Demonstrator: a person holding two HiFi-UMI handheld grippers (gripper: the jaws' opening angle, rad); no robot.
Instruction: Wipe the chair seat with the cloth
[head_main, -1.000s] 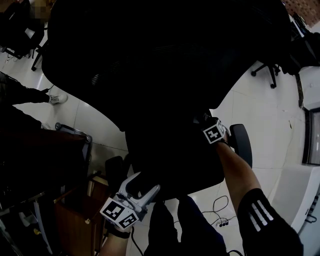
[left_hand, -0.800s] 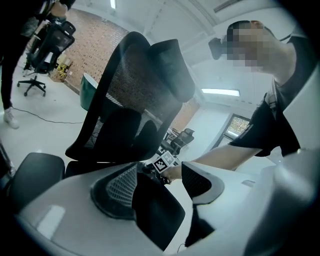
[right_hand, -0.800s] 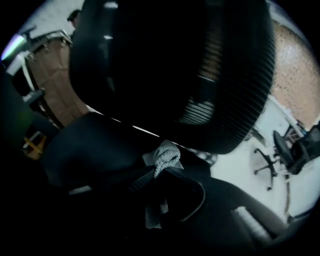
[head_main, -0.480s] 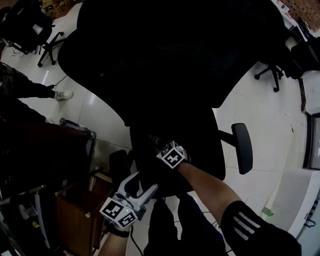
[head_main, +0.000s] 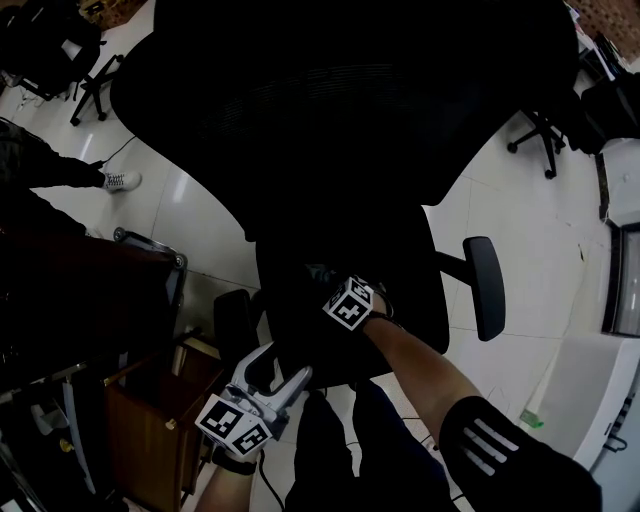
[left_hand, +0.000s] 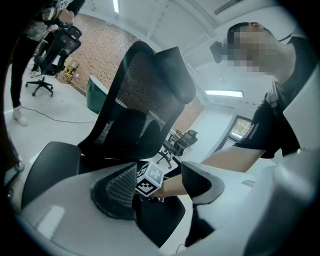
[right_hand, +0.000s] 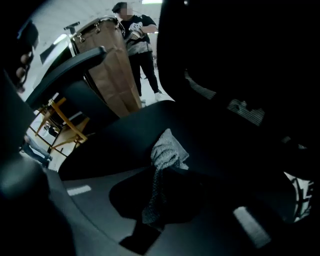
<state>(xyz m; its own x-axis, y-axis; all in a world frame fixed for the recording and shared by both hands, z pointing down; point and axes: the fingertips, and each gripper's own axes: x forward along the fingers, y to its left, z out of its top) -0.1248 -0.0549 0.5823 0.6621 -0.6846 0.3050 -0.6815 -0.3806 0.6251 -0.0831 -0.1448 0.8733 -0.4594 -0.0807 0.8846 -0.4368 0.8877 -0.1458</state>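
Right gripper view showed the right hand-held gripper (right_hand: 157, 175) clamped on the grey cloth (right_hand: 167, 151), which lay on the chair seat (right_hand: 120, 132) toward its left edge. Wiping seemed under way. The left hand-held gripper (head_main: 283, 368) gaped empty off the front edge. The next stroke probably needed firm downward pressure.

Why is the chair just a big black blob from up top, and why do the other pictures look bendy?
Head view: the black chair against the bright floor shows as a dark shape without detail. Left gripper view: brighter, but the wide lens bends things and darkens the corners. Right gripper view: dim and murky; only the cloth in the right tongs stands out.
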